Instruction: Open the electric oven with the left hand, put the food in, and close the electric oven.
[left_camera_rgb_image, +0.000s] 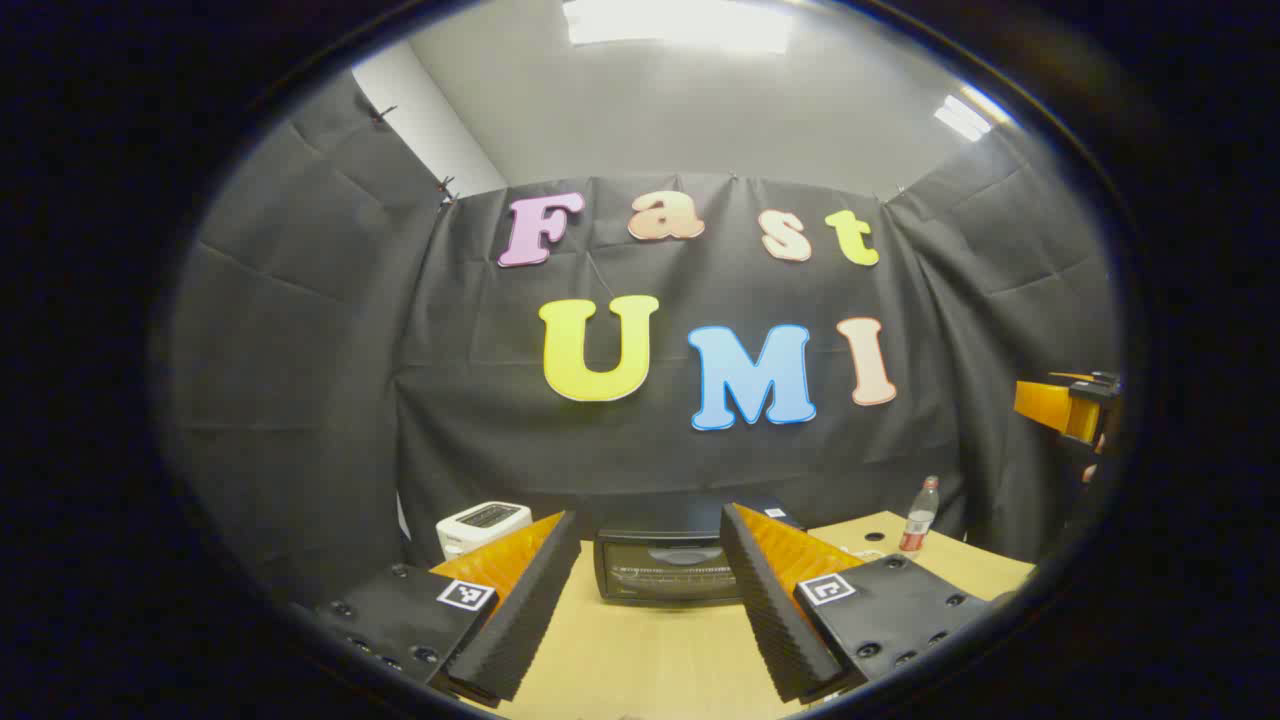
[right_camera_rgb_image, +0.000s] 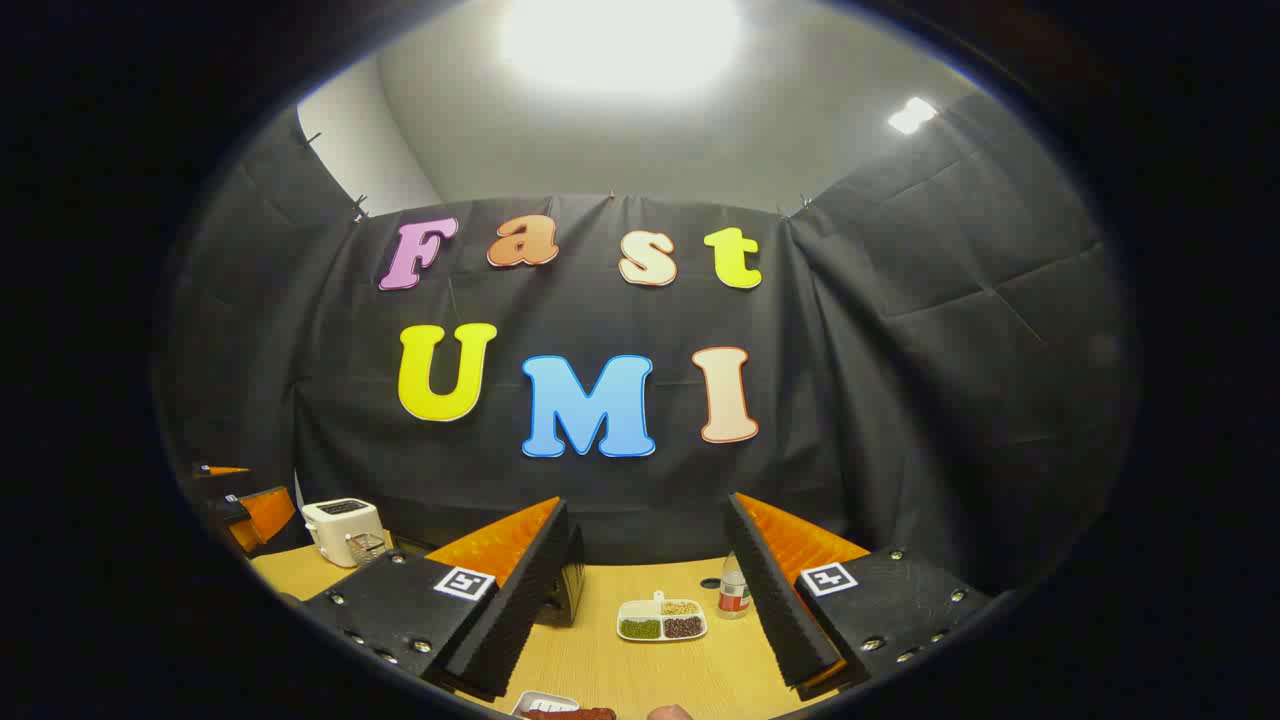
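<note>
Electric oven (left_camera_rgb_image: 668, 566) stands at the far side of the desk (left_camera_rgb_image: 640, 650), door shut, dead ahead of my left hand-held gripper (left_camera_rgb_image: 650, 600), framed between its spread fingers. Left is the nearer one and aligned. Right hand-held gripper (right_camera_rgb_image: 645, 610) also spread, holding nothing; food (right_camera_rgb_image: 565, 712) lies on a tray at its near edge. Toaster (left_camera_rgb_image: 483, 524) sits left of the oven

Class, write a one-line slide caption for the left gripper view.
Open left gripper faces the closed electric oven on the wooden table, toaster to its left.
</note>
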